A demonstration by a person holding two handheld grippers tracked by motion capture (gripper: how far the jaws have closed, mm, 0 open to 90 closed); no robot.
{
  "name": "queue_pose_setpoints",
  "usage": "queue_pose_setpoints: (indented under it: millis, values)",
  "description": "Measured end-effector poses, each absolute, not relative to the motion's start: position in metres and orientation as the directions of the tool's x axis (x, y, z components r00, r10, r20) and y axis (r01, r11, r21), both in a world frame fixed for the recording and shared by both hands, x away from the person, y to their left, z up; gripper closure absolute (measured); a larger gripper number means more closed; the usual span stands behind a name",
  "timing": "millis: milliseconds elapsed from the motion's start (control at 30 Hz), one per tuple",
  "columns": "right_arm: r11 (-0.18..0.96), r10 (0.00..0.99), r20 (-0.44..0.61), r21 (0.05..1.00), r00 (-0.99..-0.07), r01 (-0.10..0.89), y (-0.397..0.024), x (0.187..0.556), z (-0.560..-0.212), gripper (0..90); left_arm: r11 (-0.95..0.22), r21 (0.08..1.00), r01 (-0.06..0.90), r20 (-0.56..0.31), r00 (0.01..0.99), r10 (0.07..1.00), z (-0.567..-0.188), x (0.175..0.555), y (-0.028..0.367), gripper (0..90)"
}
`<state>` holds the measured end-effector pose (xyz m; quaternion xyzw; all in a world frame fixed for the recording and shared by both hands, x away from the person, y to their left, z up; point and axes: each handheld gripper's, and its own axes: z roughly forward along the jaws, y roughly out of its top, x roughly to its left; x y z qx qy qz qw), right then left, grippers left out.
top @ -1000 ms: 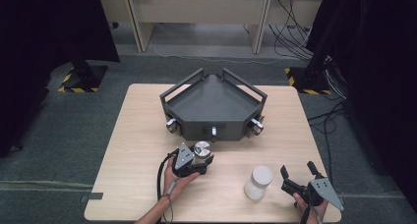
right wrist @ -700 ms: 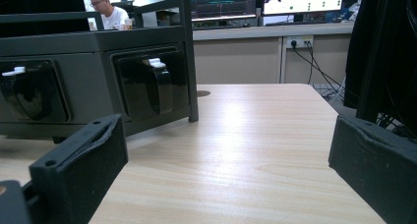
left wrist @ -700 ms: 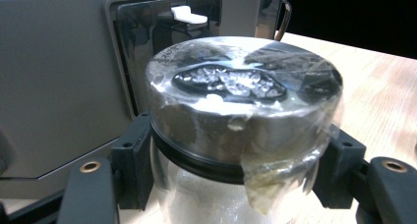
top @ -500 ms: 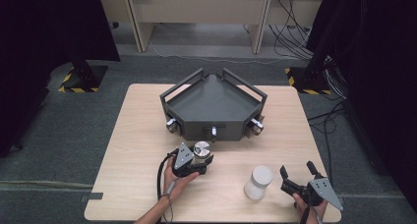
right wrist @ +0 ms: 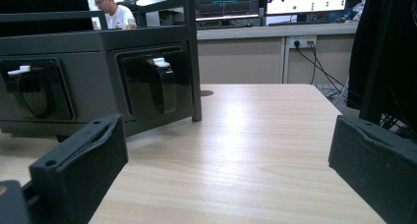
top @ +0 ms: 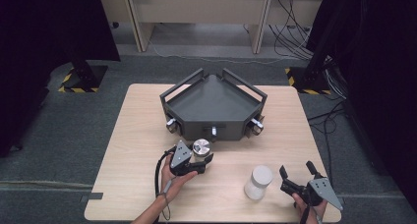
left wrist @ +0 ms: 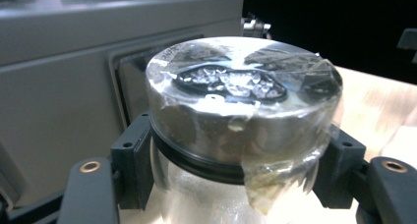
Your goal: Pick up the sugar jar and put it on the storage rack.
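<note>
Glass shows below the metal lid of the jar (top: 201,149), which stands on the wooden bench (top: 128,155) just in front of the dark grey tray (top: 211,98). The left gripper (top: 196,161) is closed on this jar; in the left gripper view its black pads press the jar (left wrist: 241,121) from both sides, under the lid. The right gripper (top: 298,176) rests near the bench's right front corner with its jaws wide apart and nothing between them. A white container (top: 258,182) stands just beside it, not touched.
</note>
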<state>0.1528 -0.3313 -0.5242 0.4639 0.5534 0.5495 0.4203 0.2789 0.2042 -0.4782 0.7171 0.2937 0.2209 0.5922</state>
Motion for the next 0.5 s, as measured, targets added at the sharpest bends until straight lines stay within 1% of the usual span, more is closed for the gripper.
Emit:
queue_pose_setpoints:
  millis: [500]
  values:
    - [-0.028,0.975,0.039,0.998,-0.217,0.052,-0.331,0.153,-0.524,1.5,-0.116,0.982,0.152,-0.036,0.745,0.666,-0.456,0.28,0.215,31.0]
